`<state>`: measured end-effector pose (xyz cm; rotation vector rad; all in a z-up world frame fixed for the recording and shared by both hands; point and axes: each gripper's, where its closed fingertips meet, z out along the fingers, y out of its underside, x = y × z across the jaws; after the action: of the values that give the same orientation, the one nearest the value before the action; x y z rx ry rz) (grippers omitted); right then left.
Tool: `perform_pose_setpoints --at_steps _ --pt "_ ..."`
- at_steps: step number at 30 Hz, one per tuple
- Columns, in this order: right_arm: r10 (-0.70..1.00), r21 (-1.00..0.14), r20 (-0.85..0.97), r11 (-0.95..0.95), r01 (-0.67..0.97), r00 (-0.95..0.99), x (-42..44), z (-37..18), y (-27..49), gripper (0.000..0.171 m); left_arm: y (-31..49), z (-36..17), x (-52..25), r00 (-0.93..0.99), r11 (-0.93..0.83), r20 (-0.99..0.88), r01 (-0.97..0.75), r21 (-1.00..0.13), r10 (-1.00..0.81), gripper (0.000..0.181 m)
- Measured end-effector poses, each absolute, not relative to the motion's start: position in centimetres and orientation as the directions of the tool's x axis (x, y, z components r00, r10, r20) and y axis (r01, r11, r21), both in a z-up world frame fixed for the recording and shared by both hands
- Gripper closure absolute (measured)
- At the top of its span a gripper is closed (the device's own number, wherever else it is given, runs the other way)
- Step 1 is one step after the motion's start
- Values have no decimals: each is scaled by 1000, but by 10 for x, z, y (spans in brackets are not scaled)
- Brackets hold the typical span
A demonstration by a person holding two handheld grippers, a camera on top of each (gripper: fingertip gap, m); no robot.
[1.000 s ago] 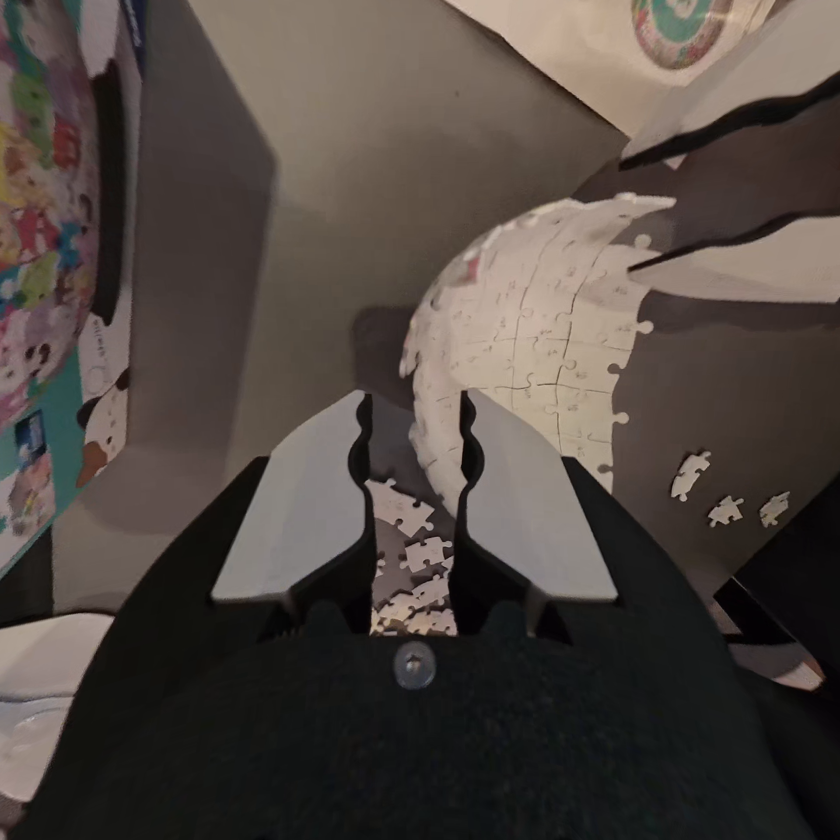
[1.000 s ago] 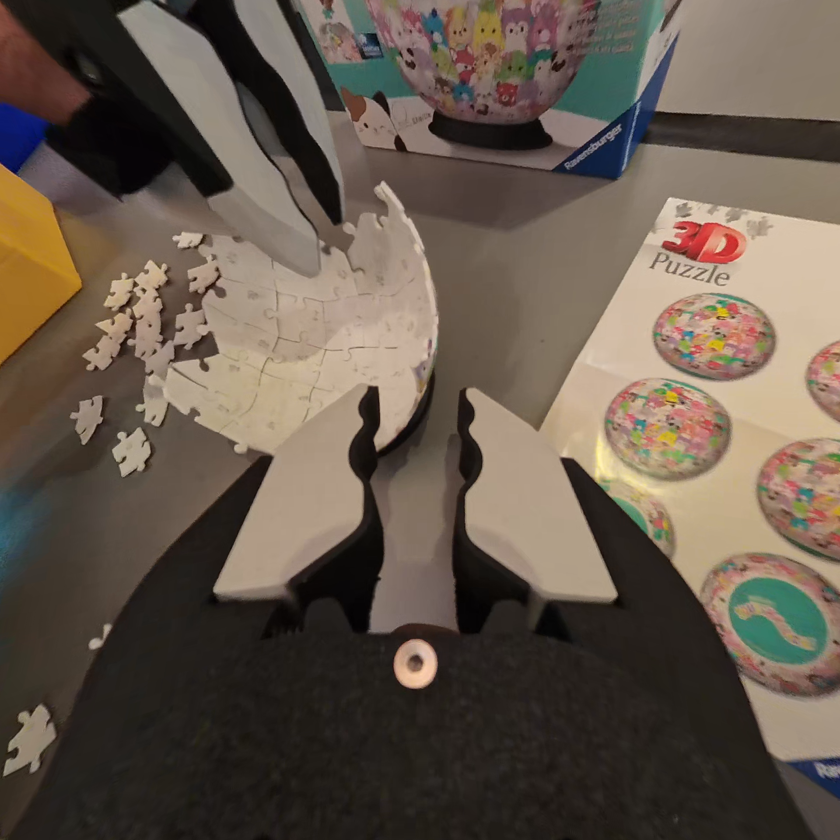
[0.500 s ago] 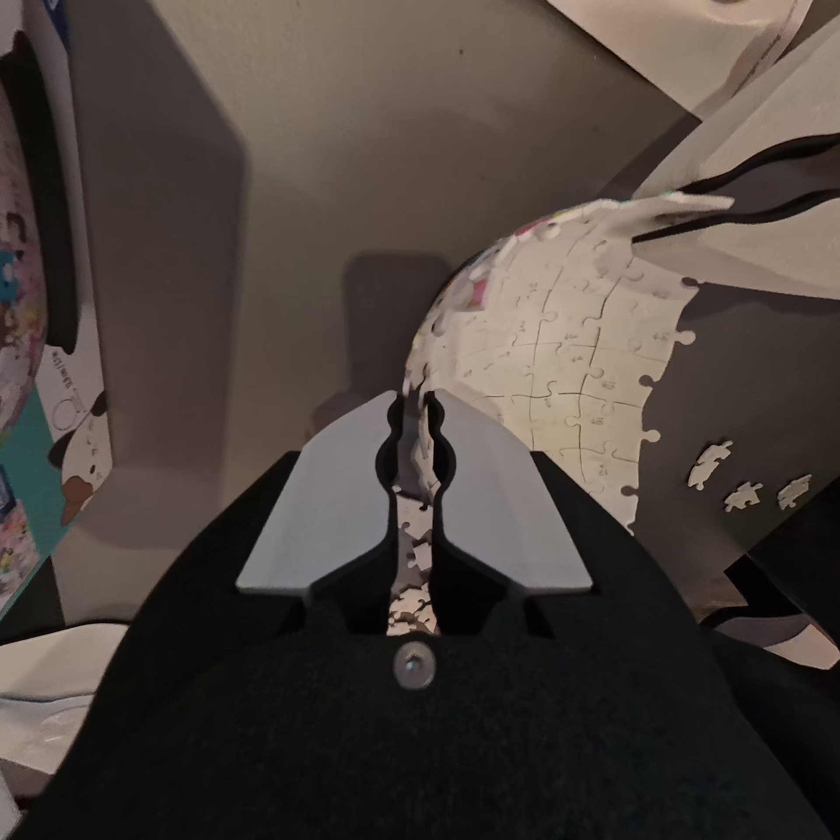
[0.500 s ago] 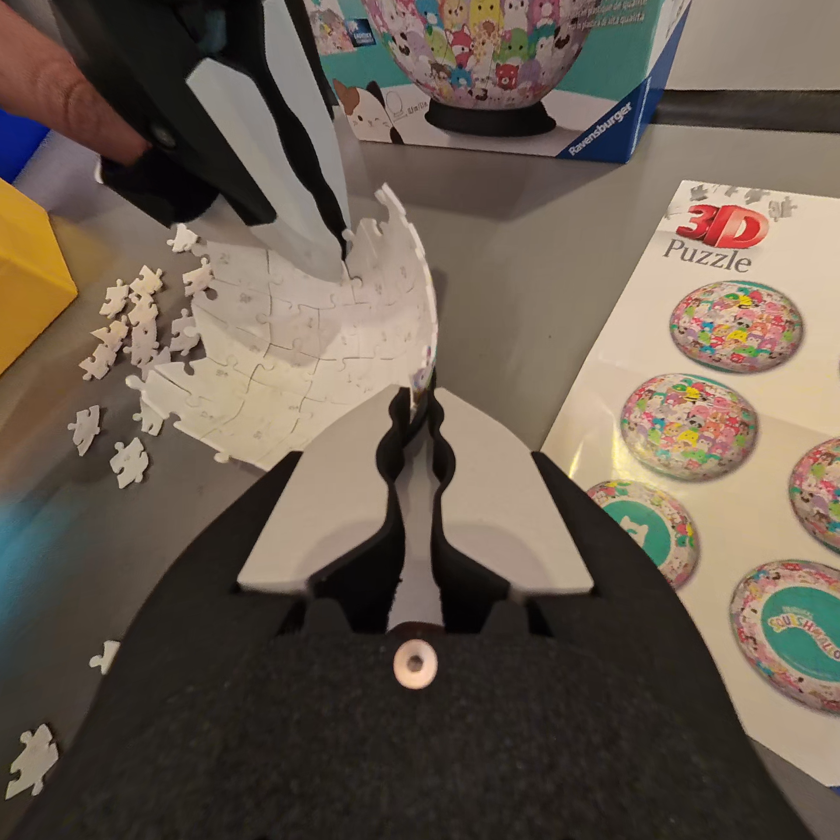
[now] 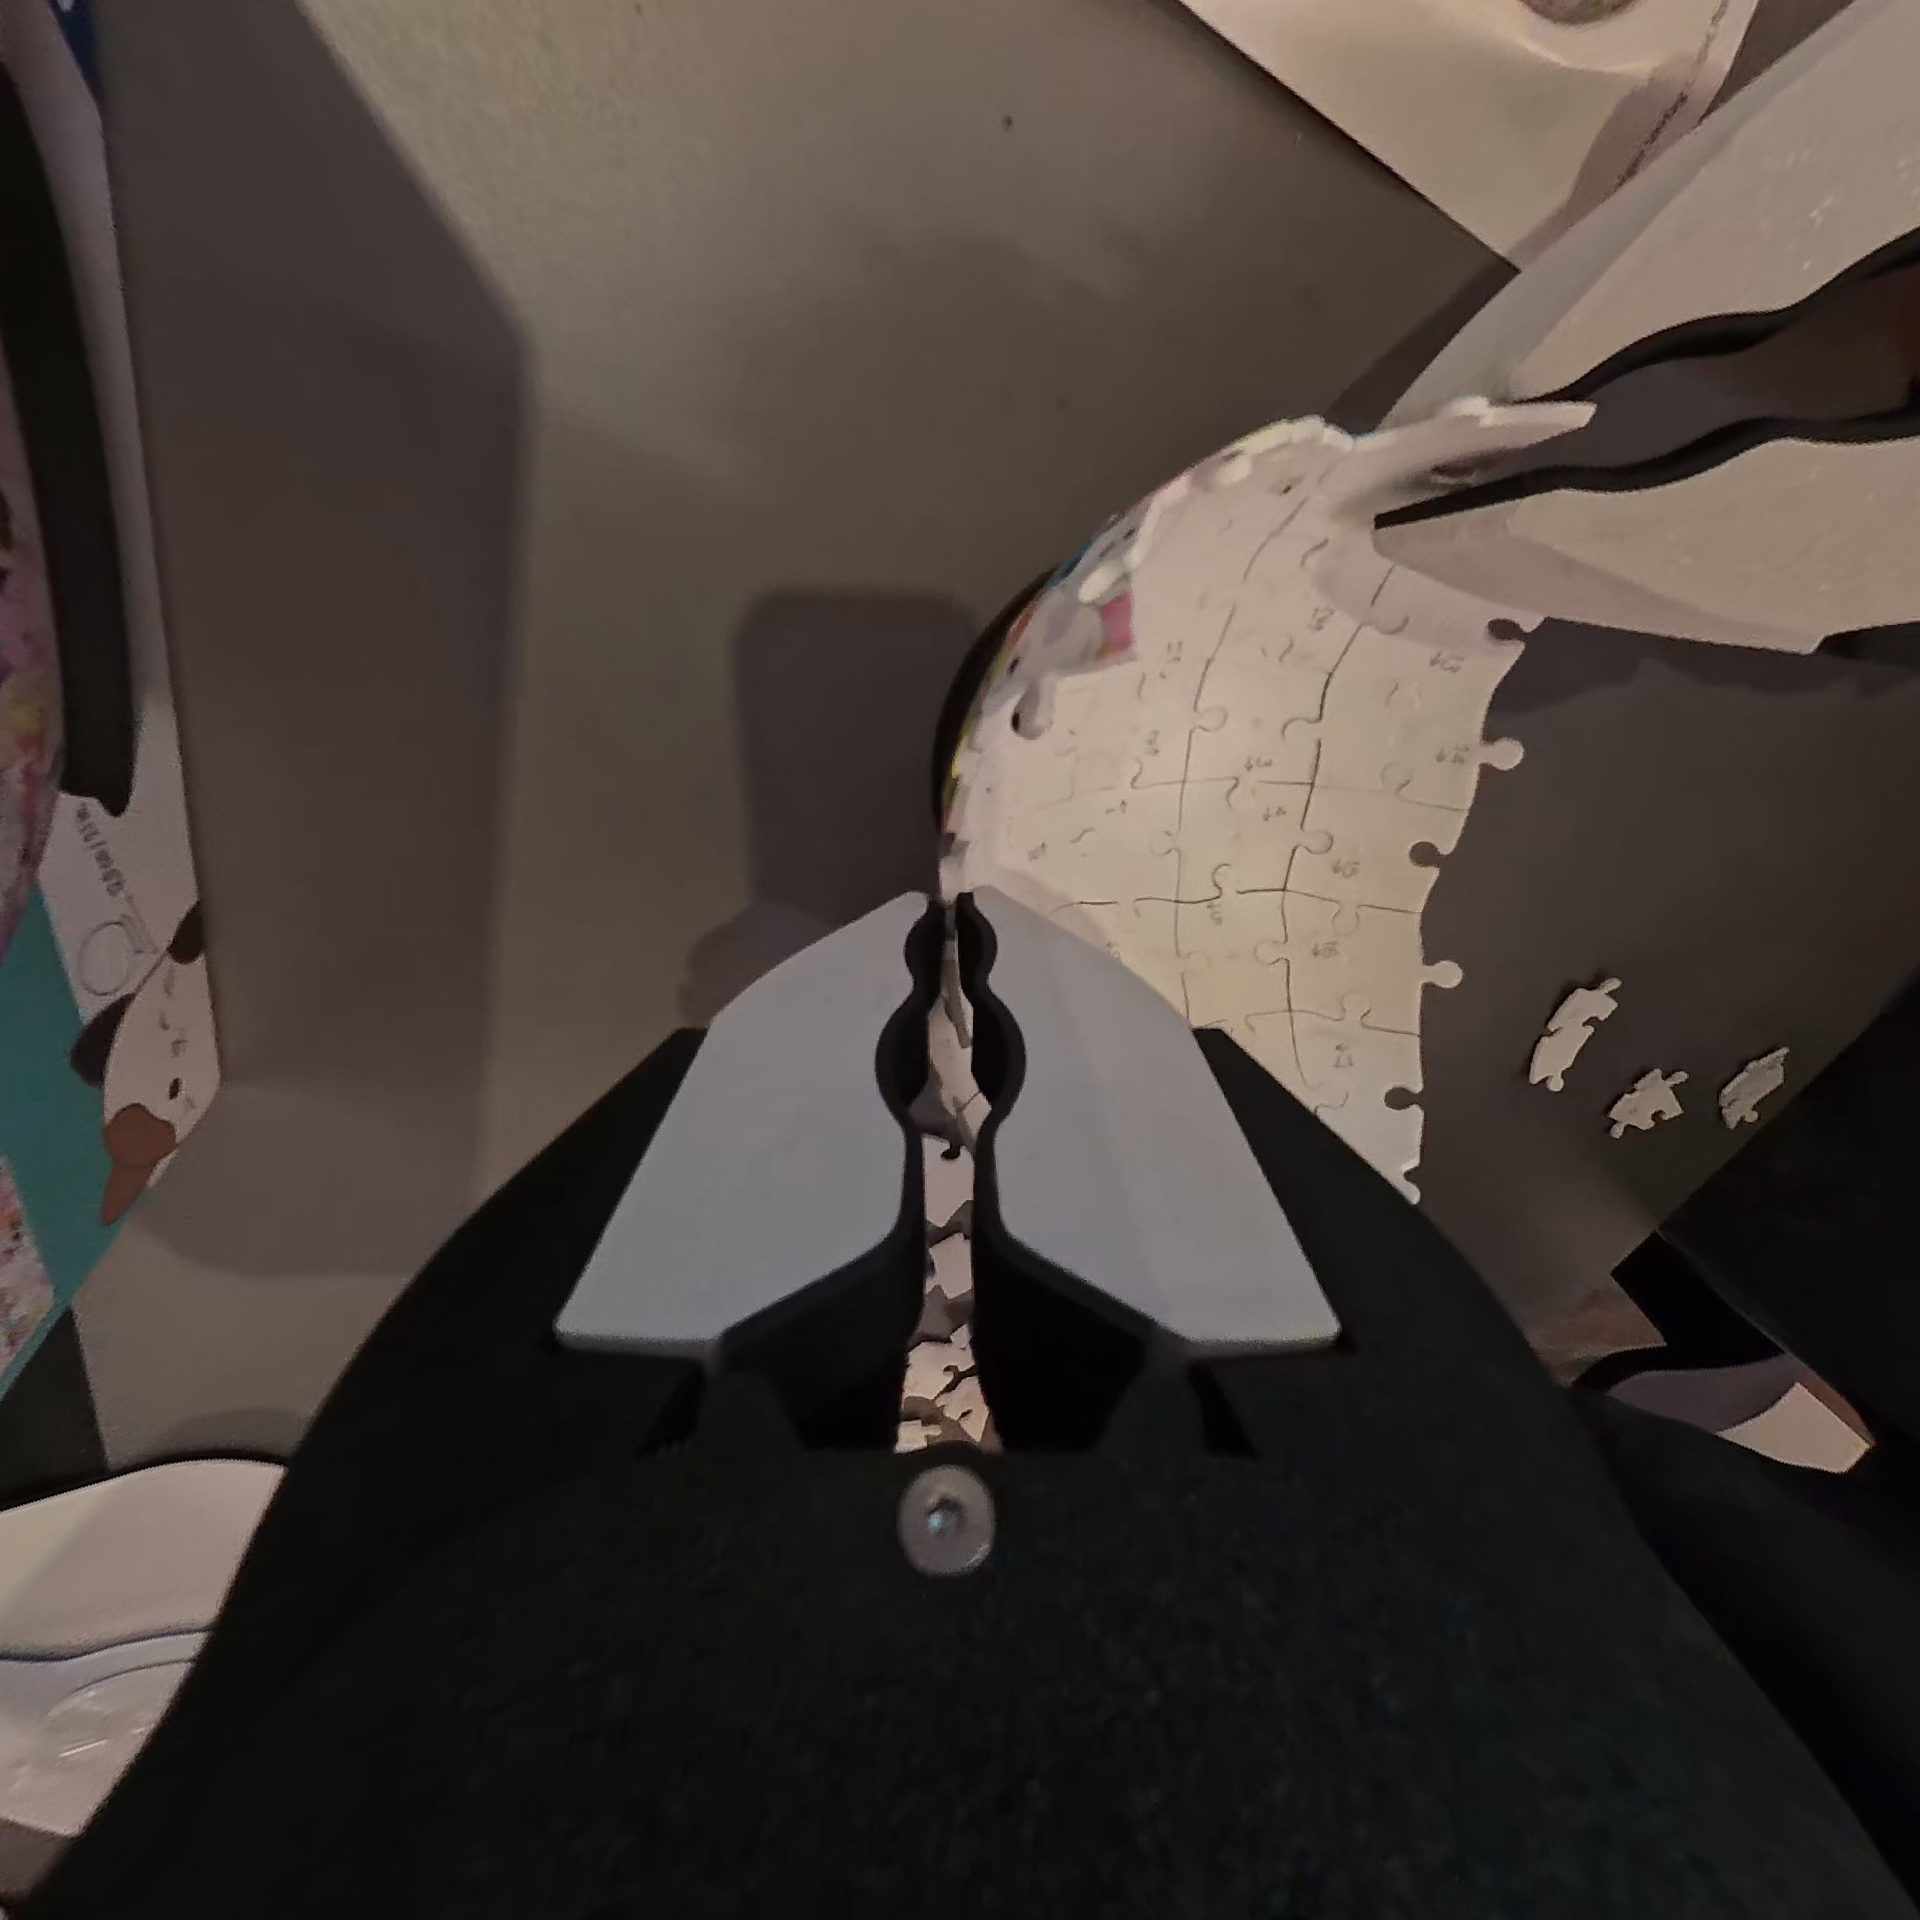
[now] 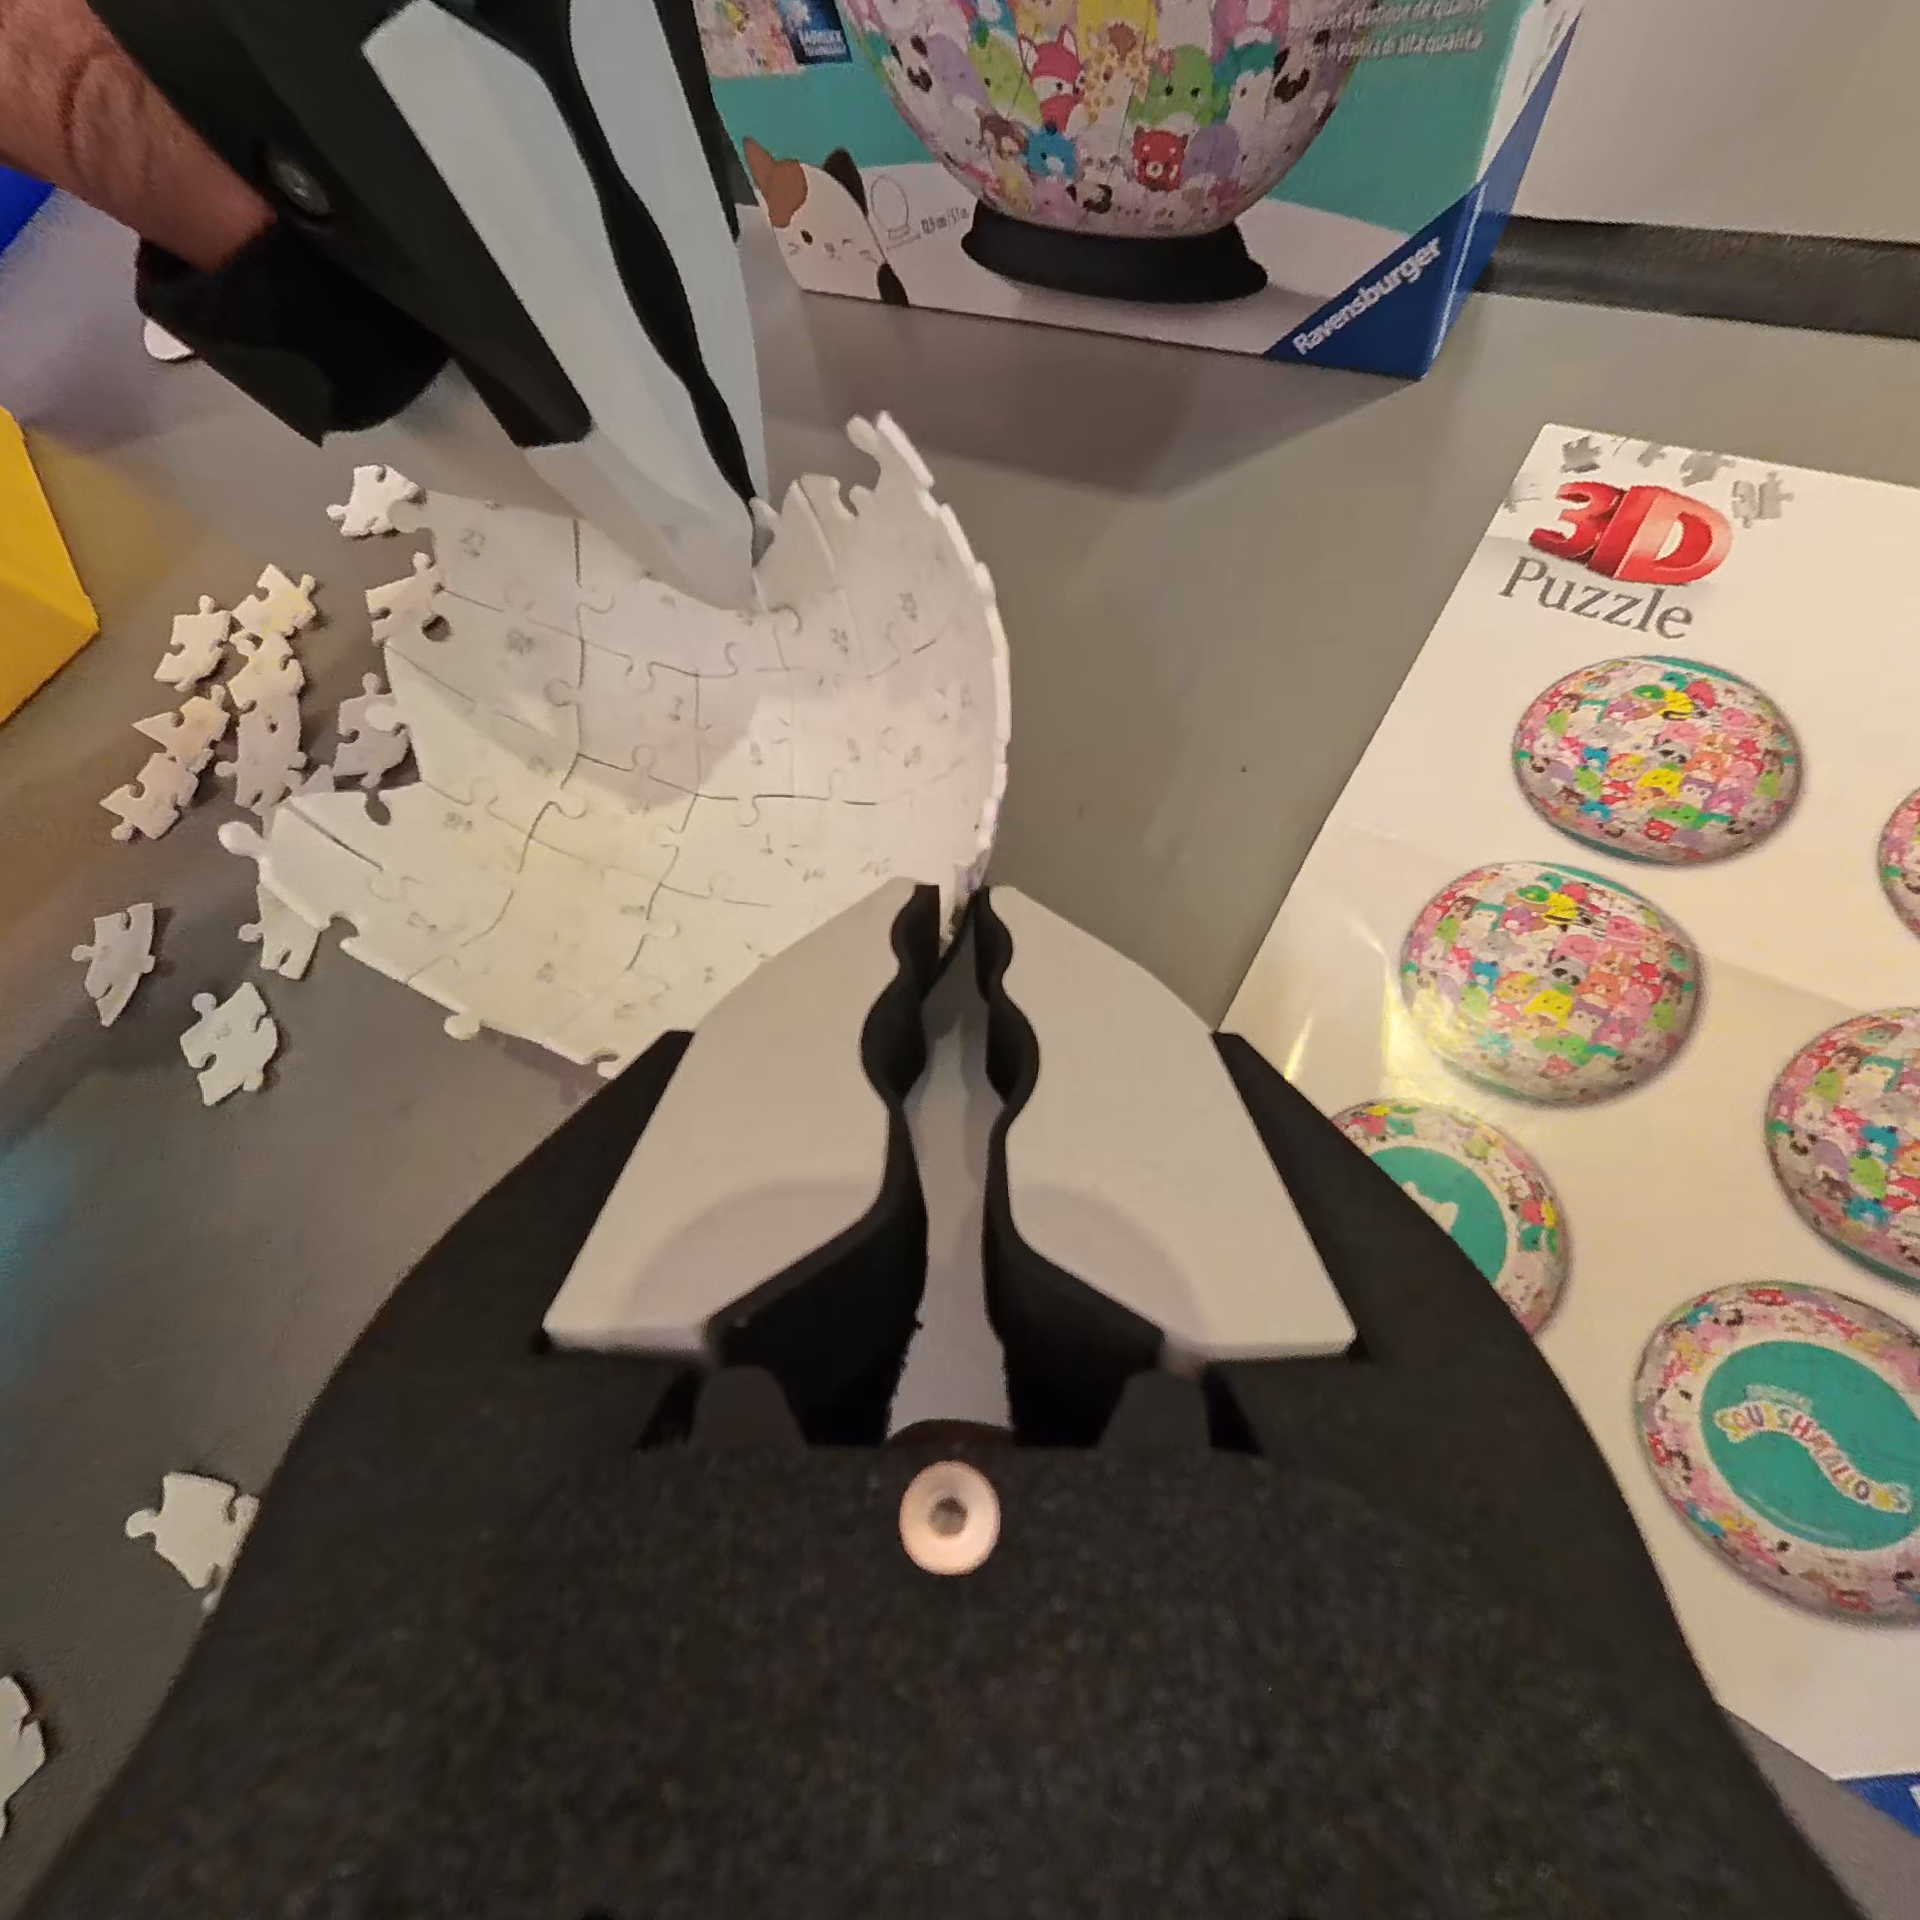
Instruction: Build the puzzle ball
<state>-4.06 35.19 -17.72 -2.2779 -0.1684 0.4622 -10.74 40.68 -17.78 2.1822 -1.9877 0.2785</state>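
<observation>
**Both claws clamp the shell's rim**

Both claws have narrowed from a wide gap a second ago to a pinch on the half-built shell, and each has pushed closer to it.

Left wrist view: the left claw [image 5: 951, 914] is closed on the thin edge of the shell [image 5: 1247, 821], whose rim runs straight in between the fingertips. From that grip the white, numbered inner face curves away up and to the right. At the shell's upper right edge the right claw [image 5: 1455, 488] bites the rim from the far side. Three loose pieces [image 5: 1652, 1070] lie on the bench [image 5: 727, 416] just right of the shell; the box [image 5: 94, 935] stands well to its left.

Right wrist view: the right claw [image 6: 961, 904] is closed on the shell's [image 6: 665, 790] near right edge. Beyond it, the left claw [image 6: 753, 540] comes down steeply onto the far rim, a hand [image 6: 114, 135] behind it. Loose pieces [image 6: 239, 707] are scattered left of the shell; the leaflet [image 6: 1621, 935] lies to its right, the box [image 6: 1143, 156] behind.

The shell sits directly ahead of each claw, held at two points along one curved edge. Its open, jagged side faces the scattered pieces, and the left claw is the nearer to them. I judge this a steadying or repositioning hold; squeezing or twisting unevenly could pop the joints apart.
</observation>
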Motion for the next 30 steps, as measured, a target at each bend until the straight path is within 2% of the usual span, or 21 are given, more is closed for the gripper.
perform_pose_setpoints --at_steps 6,9,11,16,19,30 --pt "269 -736 -248 -677 -1 931 -40 -177 352 165 409 -178 -106 51 -53 225 -999 -7 -973 177" --pt "272 -738 -239 -675 8 932 -40 -177 352 165 409 -178 -105 14 -15 220 -1000 -4 -975 162" --pt "275 -739 -235 -673 12 932 -40 -177 352 165 410 -179 -102 -19 17 209 -1000 -10 -978 159" --pt "282 -741 -215 -671 32 935 -40 -178 352 165 409 -185 -99 -71 75 218 -997 9 -973 159" --pt "284 -741 -201 -670 44 938 -40 -178 352 165 407 -188 -98 -77 83 250 -996 14 -965 173" --pt "286 -738 -194 -673 53 938 -40 -180 352 164 404 -184 -100 -101 104 339 -995 -10 -935 177"
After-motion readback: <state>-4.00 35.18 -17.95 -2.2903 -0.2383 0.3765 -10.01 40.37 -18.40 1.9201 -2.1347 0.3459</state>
